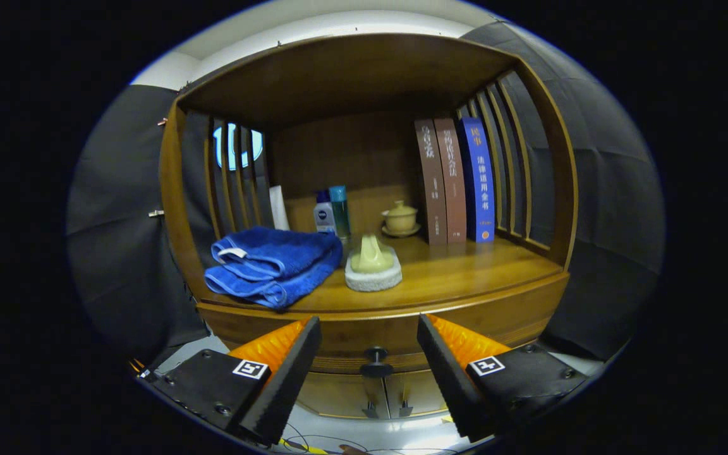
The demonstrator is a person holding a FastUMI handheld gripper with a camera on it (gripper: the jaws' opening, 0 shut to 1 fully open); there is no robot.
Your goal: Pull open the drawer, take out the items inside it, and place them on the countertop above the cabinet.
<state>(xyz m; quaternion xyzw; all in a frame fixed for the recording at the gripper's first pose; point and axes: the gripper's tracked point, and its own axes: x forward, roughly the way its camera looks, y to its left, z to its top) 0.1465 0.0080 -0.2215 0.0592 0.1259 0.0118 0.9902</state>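
A wooden cabinet stands ahead of me, its countertop under a shelf roof. Below the countertop's front edge runs the drawer front, shut, with a dark round knob at its middle. My gripper is open, its two fingers spread wide to either side of the knob and a little short of it, holding nothing. What lies inside the drawer is hidden.
On the countertop lie a folded blue towel, a pale soap on a white sponge, two bottles, a lidded cup and three upright books. Cupboard doors with small handles sit below the drawer. Slatted sides enclose the shelf.
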